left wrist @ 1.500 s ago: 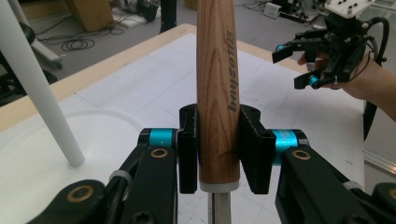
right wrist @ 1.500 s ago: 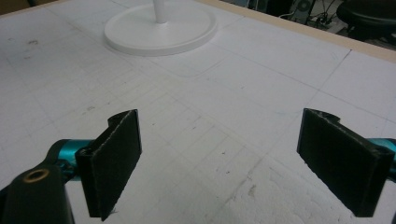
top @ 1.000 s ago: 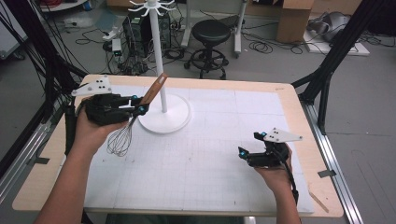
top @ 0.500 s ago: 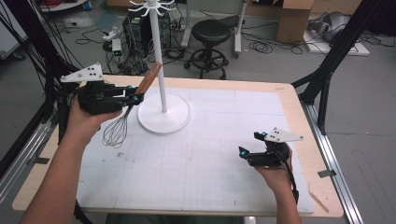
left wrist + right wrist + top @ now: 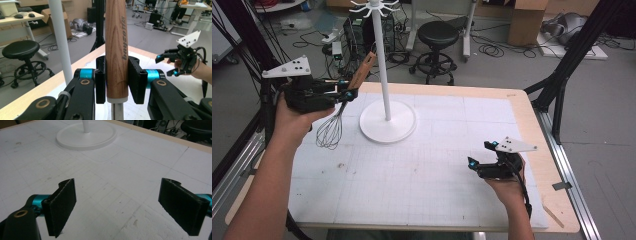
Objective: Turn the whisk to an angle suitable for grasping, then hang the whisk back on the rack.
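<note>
**Whisk lifted toward the stand**

White gridded table (image 5: 422,190) lies under my whisk (image 5: 332,131), held above its ten o'clock corner. My left gripper (image 5: 116,80) clamps the wooden handle; the stand (image 5: 387,117) rises just beside. My right gripper (image 5: 125,207) rests unclenched at four o'clock. Swinging carelessly, the handle could knock the pole.

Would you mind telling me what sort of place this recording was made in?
Most likely a robotics lab or workshop: a gridded work table, loose cables on the floor, a black stool, cardboard boxes and desks with equipment behind.
</note>
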`<state>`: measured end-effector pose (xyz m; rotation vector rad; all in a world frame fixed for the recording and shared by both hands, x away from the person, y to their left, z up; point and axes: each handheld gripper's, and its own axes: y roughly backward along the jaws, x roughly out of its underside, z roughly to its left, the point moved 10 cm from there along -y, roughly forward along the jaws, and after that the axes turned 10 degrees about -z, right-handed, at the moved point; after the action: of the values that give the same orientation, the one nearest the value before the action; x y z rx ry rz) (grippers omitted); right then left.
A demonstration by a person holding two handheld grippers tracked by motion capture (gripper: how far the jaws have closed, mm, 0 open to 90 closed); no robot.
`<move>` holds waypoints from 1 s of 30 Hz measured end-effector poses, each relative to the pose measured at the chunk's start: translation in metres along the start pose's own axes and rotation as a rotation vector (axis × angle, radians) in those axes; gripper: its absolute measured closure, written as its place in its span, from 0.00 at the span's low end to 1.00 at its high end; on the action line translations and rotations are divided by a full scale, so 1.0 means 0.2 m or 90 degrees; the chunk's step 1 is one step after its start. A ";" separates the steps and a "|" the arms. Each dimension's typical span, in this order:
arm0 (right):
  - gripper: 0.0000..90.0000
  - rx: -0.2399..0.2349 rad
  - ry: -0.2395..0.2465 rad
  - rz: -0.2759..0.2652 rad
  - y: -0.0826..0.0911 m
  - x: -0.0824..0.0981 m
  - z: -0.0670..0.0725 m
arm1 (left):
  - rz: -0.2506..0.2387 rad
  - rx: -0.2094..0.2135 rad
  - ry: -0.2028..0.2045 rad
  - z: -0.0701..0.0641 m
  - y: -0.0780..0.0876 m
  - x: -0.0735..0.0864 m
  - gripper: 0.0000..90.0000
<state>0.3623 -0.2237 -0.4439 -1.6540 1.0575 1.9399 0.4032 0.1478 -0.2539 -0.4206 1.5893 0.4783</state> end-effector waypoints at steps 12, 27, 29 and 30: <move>0.15 -0.008 -0.001 0.002 -0.02 -0.01 0.02 | -0.017 -0.012 -0.002 0.01 0.02 -0.11 0.79; 0.15 -0.007 0.001 0.009 -0.03 0.00 0.02 | -0.068 -0.030 0.014 0.12 0.02 -0.24 0.79; 0.15 -0.007 0.003 0.008 -0.03 0.00 0.02 | -0.069 -0.033 0.015 0.14 0.01 -0.25 0.78; 0.15 -0.009 0.003 0.010 -0.03 0.00 0.02 | -0.070 -0.036 0.012 0.15 0.01 -0.25 0.78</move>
<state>0.3635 -0.2164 -0.4466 -1.6640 1.0648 1.9588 0.4306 0.1638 -0.2049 -0.5534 1.5652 0.4371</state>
